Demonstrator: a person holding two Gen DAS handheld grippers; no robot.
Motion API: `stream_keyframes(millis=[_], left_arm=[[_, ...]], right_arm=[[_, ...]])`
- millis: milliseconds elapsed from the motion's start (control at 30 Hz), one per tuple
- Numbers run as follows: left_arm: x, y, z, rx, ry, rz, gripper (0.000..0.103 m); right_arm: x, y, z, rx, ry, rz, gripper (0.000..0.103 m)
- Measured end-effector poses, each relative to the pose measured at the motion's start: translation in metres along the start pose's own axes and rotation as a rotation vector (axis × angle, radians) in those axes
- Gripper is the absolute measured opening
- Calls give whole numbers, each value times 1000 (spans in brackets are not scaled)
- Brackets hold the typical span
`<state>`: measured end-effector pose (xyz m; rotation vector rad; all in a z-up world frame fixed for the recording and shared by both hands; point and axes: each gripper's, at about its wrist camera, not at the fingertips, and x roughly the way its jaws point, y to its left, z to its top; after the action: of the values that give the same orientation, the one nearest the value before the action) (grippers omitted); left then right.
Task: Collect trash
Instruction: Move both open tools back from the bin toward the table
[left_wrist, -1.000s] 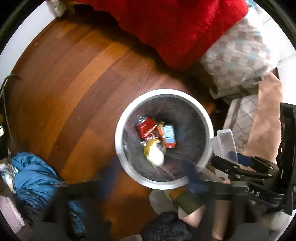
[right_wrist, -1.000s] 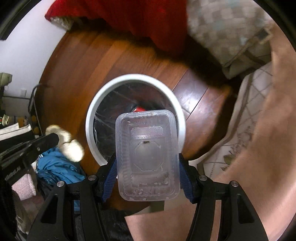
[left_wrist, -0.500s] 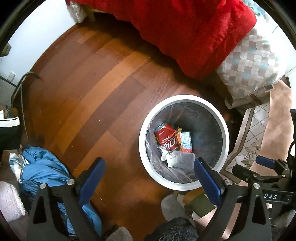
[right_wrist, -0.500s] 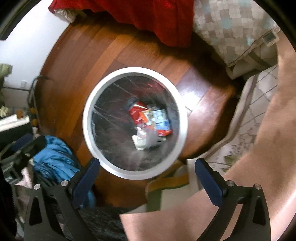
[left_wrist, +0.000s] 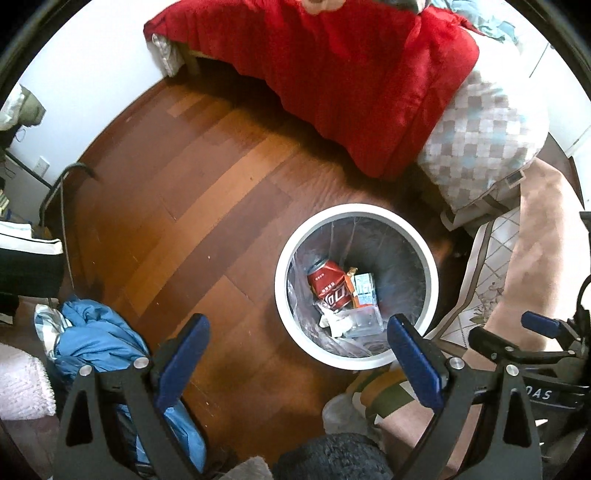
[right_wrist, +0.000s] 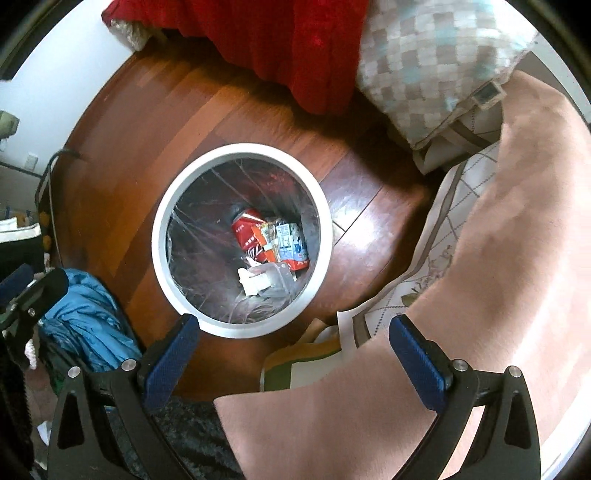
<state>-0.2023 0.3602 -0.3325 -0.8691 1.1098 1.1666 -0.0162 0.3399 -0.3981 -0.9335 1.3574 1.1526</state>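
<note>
Right wrist view: bin (right_wrist: 159, 236) holds a red can (right_wrist: 248, 236), cartons, a clear tub (right_wrist: 275, 278). Paper scrap, perhaps, beside it. Both hand-held grippers (right_wrist: 291, 360) (left_wrist: 297, 360) spread, empty.

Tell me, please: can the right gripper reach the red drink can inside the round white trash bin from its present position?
Probably yes. The right gripper, jaws wide and empty, points down beside the round white trash bin. The red drink can lies uncovered at the bottom; nothing blocks the open top, but the reach is deep.
</note>
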Motion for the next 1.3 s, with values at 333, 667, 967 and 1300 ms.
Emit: stream_keyframes(millis=[333,667,967,1300], left_arm=[[-63,-11,-17,29,-116,-2,98],[-152,-32,-43,57,-268,-37,98],[-176,-115,-71,120,-309,-82,98],[-121,-346,-77,405,-226,-162,98]], right_arm=[[-72,-7,-31,7,-136,6,103],[-166,-17,-79,23,-311,65,103],[-238,-86,-139,161,-443,186,103],[-239,-313,-208,432,-332,-64,103]])
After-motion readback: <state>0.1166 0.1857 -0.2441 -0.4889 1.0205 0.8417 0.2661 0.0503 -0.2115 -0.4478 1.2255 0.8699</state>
